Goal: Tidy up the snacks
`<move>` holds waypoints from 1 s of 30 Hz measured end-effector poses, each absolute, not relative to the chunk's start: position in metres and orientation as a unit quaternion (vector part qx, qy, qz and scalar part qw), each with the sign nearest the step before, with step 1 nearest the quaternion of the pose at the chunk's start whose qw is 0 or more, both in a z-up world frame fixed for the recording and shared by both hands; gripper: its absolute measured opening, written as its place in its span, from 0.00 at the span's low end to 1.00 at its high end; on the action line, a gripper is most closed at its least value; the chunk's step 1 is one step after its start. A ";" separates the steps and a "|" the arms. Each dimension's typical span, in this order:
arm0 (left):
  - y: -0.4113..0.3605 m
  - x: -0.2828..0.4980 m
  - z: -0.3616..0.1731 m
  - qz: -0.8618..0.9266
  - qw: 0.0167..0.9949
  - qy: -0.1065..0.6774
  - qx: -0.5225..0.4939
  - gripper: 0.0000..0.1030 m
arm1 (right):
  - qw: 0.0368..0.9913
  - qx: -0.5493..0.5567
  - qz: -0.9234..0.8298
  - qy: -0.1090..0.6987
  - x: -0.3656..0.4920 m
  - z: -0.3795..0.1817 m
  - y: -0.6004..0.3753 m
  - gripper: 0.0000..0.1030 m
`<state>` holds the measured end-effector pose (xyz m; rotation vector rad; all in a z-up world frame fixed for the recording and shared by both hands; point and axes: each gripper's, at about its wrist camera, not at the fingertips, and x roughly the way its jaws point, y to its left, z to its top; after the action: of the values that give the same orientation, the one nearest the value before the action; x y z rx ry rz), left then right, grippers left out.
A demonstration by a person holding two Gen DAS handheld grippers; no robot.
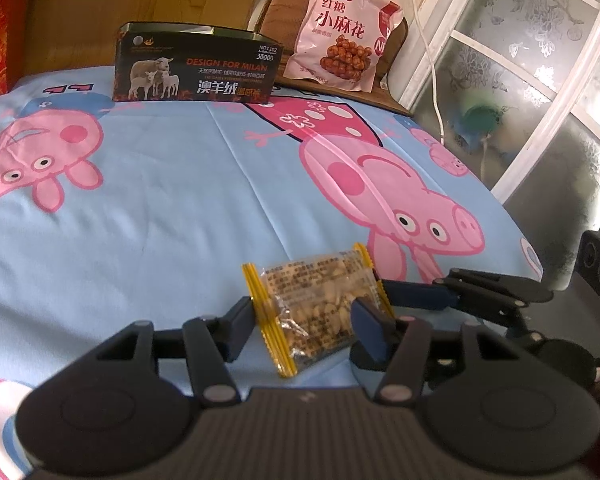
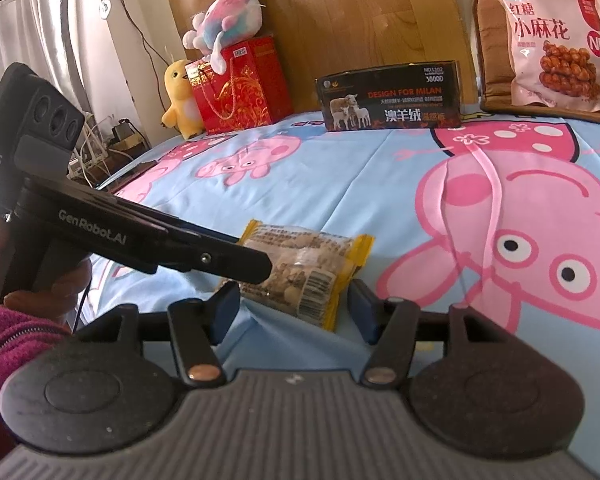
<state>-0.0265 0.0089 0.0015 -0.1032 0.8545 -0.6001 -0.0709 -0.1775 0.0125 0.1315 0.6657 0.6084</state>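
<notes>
Down by my fingers: a small clear snack packet [image 1: 320,308] with yellow crimped ends lies on the cartoon-pig bedsheet [image 1: 172,208]. My left gripper [image 1: 306,326] has its jaws around it, one pad at the yellow left seam, the other pressing into the right half. That looks like a pinch, though I can't say how firm. My right gripper [image 2: 296,306] sits behind the same packet [image 2: 304,272] with jaws spread wide, the packet between the tips and neither pad touching it.

So I judge this the pick-up step for one loose snack. The left already has it; the right only frames it. The next move calls for lifting cleanly with the left, keeping the slippery film from sliding out, and carrying it toward the far edge.

Further out, the dark open-topped box [image 1: 196,66] with sheep printed on it stands upright on the sheet, probably the place to put it. Beyond, a big pink snack bag [image 1: 342,28] leans upright against a brown cushion.

The left view shows the frosted window [image 1: 540,64] and a white cable. Only the right view shows my left gripper side-on, the red gift bag [image 2: 240,84], the yellow plush [image 2: 180,98] and the pastel plush [image 2: 228,16] on top.
</notes>
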 end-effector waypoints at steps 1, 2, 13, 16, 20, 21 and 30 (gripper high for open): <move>0.009 -0.027 0.001 -0.287 0.865 0.408 -0.050 0.53 | 0.898 0.063 0.294 0.322 -0.071 0.013 -0.177 0.61; 0.009 -0.027 0.001 -0.287 0.865 0.408 -0.051 0.53 | 0.898 0.062 0.294 0.322 -0.071 0.013 -0.177 0.61; 0.014 -0.027 0.000 -0.293 0.864 0.406 -0.057 0.54 | 0.897 0.058 0.295 0.323 -0.070 0.012 -0.177 0.62; 0.015 -0.029 0.000 -0.294 0.863 0.406 -0.059 0.54 | 0.897 0.057 0.295 0.323 -0.070 0.012 -0.176 0.63; 0.016 -0.030 0.000 -0.296 0.863 0.405 -0.060 0.54 | 0.898 0.056 0.293 0.323 -0.071 0.011 -0.176 0.63; 0.017 -0.031 0.000 -0.297 0.863 0.405 -0.061 0.54 | 0.898 0.056 0.292 0.323 -0.072 0.011 -0.175 0.63; 0.025 -0.026 -0.001 -0.303 0.857 0.409 -0.083 0.54 | 0.906 0.052 0.278 0.316 -0.072 0.012 -0.180 0.63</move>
<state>-0.0259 0.0249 -0.0013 -0.1734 0.8588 -0.6358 -0.0723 -0.1796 0.0123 0.1074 0.6531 0.5743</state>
